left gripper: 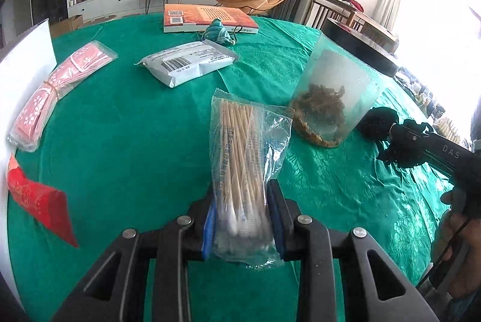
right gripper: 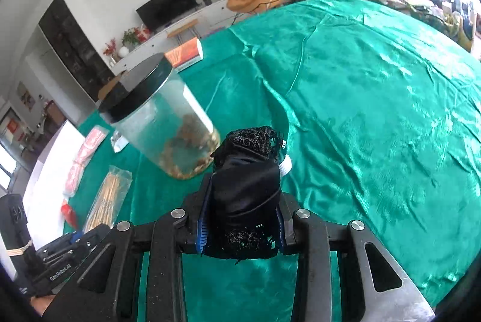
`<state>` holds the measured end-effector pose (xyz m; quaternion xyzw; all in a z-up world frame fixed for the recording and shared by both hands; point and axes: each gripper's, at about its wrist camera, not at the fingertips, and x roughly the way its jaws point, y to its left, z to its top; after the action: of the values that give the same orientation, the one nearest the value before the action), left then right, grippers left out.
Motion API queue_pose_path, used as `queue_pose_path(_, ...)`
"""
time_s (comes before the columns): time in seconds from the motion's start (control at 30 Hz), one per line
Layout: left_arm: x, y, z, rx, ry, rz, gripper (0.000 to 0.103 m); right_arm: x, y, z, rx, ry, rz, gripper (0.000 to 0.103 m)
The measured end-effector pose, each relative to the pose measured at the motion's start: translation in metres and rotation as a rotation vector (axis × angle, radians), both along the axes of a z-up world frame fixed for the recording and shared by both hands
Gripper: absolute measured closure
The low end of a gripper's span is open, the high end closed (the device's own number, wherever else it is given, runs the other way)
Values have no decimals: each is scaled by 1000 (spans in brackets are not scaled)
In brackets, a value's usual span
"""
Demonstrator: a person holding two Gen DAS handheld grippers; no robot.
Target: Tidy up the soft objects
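- Left gripper (left gripper: 243,214) is clenched on a clear plastic packet of wooden cotton swabs (left gripper: 245,168), held over the green satin tablecloth (left gripper: 126,123).
- Right gripper (right gripper: 240,220) grips a black lace-trimmed fabric bundle (right gripper: 246,186).
- At 1 o'clock of the swabs, nearby, stands a clear plastic jar with a black lid (left gripper: 333,99).
- At 11 o'clock lies a grey-white sealed pouch (left gripper: 186,63); at 9 o'clock, pink patterned packets (left gripper: 57,93).
- Farthest, at 12 o'clock, lies an orange book (left gripper: 207,17).

one jar (left gripper: 336,90), one book (left gripper: 207,18), two red envelopes (left gripper: 42,202)

Left tool (left gripper: 243,214) and right tool (right gripper: 240,220) both clamped tight, angled downward.
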<state>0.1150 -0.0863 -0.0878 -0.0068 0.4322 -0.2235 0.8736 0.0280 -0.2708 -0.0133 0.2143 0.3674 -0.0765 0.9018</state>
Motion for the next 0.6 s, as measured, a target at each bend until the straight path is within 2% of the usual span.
queue_pose_path(0.1, 19, -14, -1, 33, -29, 36, 72, 30, -26, -13, -12, 21, -42, 67)
queue_pose_path(0.13, 24, -17, -2, 46, -34, 49, 66, 34, -34, -18, -17, 31, -52, 63)
queue_pose_path(0.17, 30, -20, -5, 65, -24, 52, 54, 38, -37, -22, -16, 47, -58, 51)
queue_pose_path(0.2, 36, -24, -10, 91, -3, 51, 45, 38, -40, -26, -2, 57, -65, 49)
queue_pose_path(0.23, 37, -27, -9, 110, -27, 35, 35, 36, -39, -25, -4, 41, -68, 34)
queue_pose_path(0.27, 40, -33, -11, 168, -29, 35, 18, 33, -38, -23, -13, 43, -62, 24)
queue_pose_path(0.3, 43, -36, -15, 226, -23, 43, 12, 34, -33, -22, -46, 60, -55, 22)
queue_pose_path(0.33, 43, -34, -16, 227, -25, 53, 5, 36, -26, -22, -101, 89, -50, 21)
queue_pose_path(0.4, 48, -28, -18, 208, 4, 68, 2, 41, -12, -25, -210, 147, -27, 20)
queue_pose_path(0.47, 51, -24, -20, 210, 8, 81, 0, 47, -1, -28, -275, 191, -14, 16)
queue_pose_path(0.6, 52, -24, -21, 211, 4, 80, 0, 49, 0, -32, -294, 209, -2, 12)
